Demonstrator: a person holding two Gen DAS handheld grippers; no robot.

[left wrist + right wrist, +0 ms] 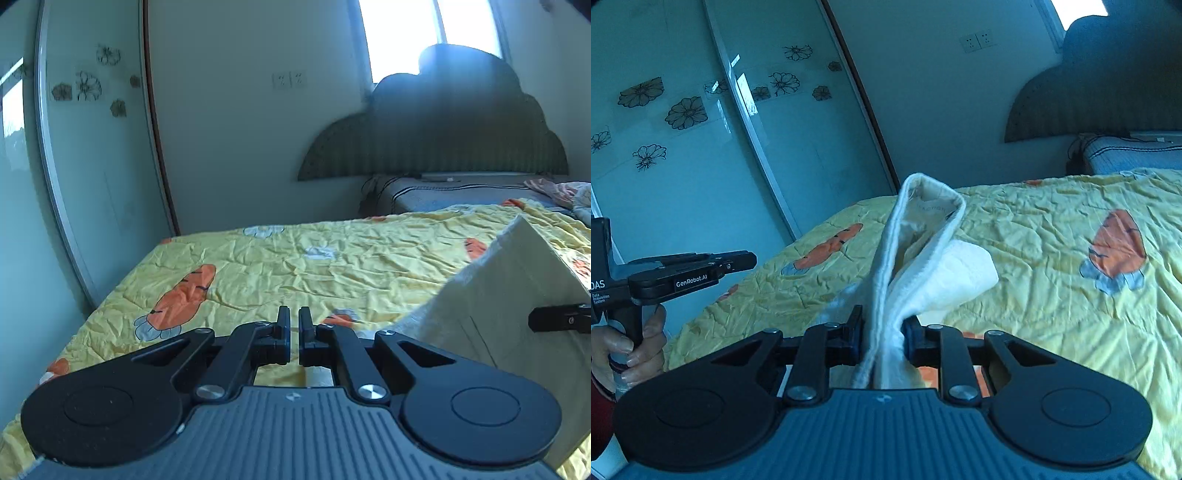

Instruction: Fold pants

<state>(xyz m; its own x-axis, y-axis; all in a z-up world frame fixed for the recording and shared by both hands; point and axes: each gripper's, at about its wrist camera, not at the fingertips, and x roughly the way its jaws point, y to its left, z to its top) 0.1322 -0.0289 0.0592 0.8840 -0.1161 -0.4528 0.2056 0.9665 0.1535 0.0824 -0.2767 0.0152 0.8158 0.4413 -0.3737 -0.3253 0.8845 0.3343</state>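
Walls (229,147): pale, plain, filling mid-frame.
Sockets (289,79): pair, upper centre.
Wardrobe doors (683,147): glossy sliding panels, flower decals, left.
Window (428,29): bright, top right.
Headboard (443,140): dark, scalloped.
Bed cover (314,266): yellow, carrot print, crumpled.

My left tool (294,334) sits low and level in its own camera, pointing straight ahead, its two fingers (283,328) drawn nearly together with only a thin slit between them and nothing pinched there. Seen from my right wrist camera, it reaches in from the left edge, held by the pistol grip in my left hand (626,341), fingers curled round the handle. My right tool (882,332) also points forward, its jaws pressed inward from both sides on a bunched band of white cloth that rises up between the fingers (855,330).
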